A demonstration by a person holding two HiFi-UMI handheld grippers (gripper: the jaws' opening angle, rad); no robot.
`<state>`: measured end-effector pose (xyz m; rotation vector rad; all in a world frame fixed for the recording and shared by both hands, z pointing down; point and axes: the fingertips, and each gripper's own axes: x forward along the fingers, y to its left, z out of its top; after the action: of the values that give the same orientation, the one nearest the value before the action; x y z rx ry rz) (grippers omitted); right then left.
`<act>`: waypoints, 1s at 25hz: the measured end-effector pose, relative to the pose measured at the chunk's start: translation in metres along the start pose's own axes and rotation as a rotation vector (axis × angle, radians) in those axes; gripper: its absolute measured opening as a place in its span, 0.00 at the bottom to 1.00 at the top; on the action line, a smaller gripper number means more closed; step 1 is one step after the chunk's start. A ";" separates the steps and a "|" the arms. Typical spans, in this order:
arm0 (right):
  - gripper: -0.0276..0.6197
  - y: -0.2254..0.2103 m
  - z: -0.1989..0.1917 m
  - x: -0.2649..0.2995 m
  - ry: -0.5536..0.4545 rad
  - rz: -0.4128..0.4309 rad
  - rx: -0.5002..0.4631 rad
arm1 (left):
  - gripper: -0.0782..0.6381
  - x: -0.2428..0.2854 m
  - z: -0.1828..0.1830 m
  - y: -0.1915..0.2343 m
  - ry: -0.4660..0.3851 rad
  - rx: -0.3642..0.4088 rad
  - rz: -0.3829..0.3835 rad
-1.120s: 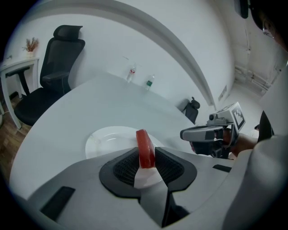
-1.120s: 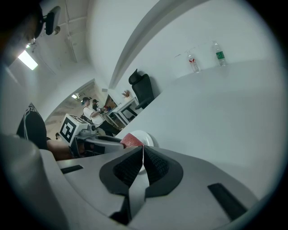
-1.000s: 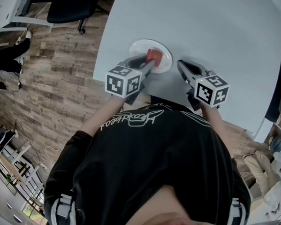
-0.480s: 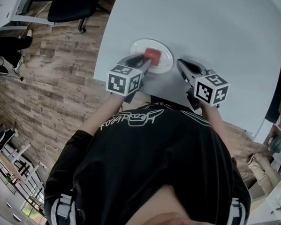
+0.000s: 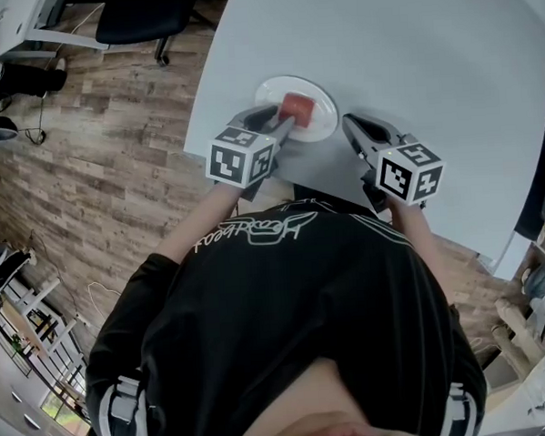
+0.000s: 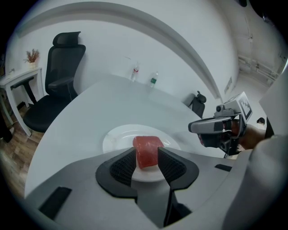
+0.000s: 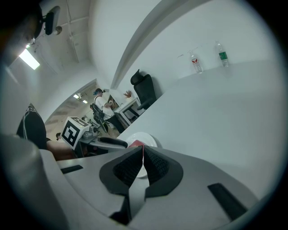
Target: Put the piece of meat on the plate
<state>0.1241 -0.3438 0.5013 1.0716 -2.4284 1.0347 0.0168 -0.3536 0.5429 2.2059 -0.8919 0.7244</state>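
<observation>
Head view: a white plate point(image 5: 268, 89) lies near the edge of a pale round table point(image 5: 400, 42), and the red piece of meat point(image 5: 296, 106) rests on it. The left gripper point(image 5: 284, 126) reaches onto the plate from the person's side, its tips on either side of the meat. The right gripper point(image 5: 350, 124) hangs over bare table just beside the plate's right rim, touching nothing. A black office chair point(image 5: 139, 14) stands on the wood floor point(image 5: 113, 130) to the left of the table.

Left gripper view: the left gripper point(image 6: 146, 152) stands with its jaws apart, having just been opening. The piece of meat point(image 6: 147, 143) sits between the two ribbed pads point(image 6: 122, 167) and lies on the plate point(image 6: 116, 137). Whether a pad brushes its side I cannot tell. The right gripper point(image 6: 192, 128) shows to the right, above the table point(image 6: 76, 121). Two bottles point(image 6: 135, 72) stand upright at the table's far edge, and the office chair point(image 6: 58, 85) is at the left.

Right gripper view: the right gripper point(image 7: 142, 151) has its jaws together, only a thin slit between the pads and nothing in it. Beyond them lies the plate point(image 7: 147, 137), with a sliver of the red meat point(image 7: 136, 144) showing. The left gripper point(image 7: 122, 143) reaches to the plate from the left. The two bottles point(image 7: 194, 63) stand far across the table point(image 7: 220, 121).
</observation>
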 end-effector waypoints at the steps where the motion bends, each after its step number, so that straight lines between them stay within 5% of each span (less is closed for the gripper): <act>1: 0.06 0.001 0.000 0.000 -0.001 0.002 -0.001 | 0.32 -0.001 0.001 0.000 -0.005 0.001 0.000; 8: 0.06 0.010 0.000 -0.002 -0.016 0.010 -0.008 | 0.32 -0.012 0.003 -0.005 -0.023 -0.013 -0.017; 19: 0.06 0.038 -0.006 -0.013 -0.048 0.016 -0.039 | 0.12 -0.045 0.000 -0.019 -0.090 -0.008 -0.040; 25: 0.06 0.060 -0.014 -0.029 -0.079 0.010 -0.054 | 0.12 -0.070 -0.005 -0.040 -0.124 0.018 -0.072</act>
<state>0.1002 -0.2904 0.4666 1.1037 -2.5108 0.9416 0.0026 -0.3002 0.4839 2.3071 -0.8647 0.5694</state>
